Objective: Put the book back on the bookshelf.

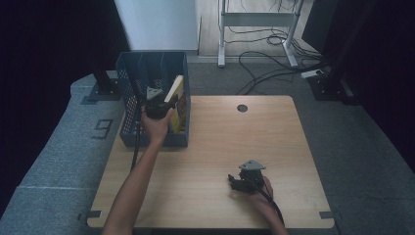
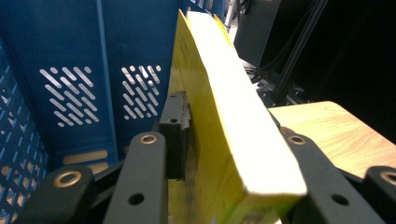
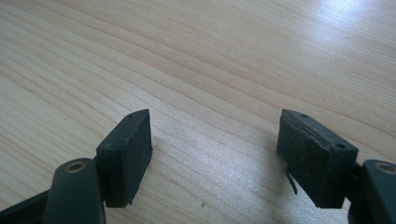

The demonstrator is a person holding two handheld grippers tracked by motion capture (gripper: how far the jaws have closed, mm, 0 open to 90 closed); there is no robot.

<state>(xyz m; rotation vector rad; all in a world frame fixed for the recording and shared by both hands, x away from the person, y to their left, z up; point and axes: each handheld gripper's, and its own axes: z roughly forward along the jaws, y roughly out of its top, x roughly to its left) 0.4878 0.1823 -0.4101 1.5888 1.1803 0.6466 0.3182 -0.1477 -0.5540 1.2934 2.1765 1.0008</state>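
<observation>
Jaws astride book (image 2: 233, 121) in basket (image 2: 70, 84).

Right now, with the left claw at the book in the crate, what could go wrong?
1. The book leans tilted in the blue crate; once released it may flop sideways.
2. The left claw straddles the book closely, so pulling back could drag it out.
3. The crate sits at the table edge; a snag might shove it off.

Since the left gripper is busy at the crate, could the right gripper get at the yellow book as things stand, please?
Probably not without moving: the right gripper rests open on the table, well apart from the yellow book in the blue crate, where the left gripper straddles it.
</observation>
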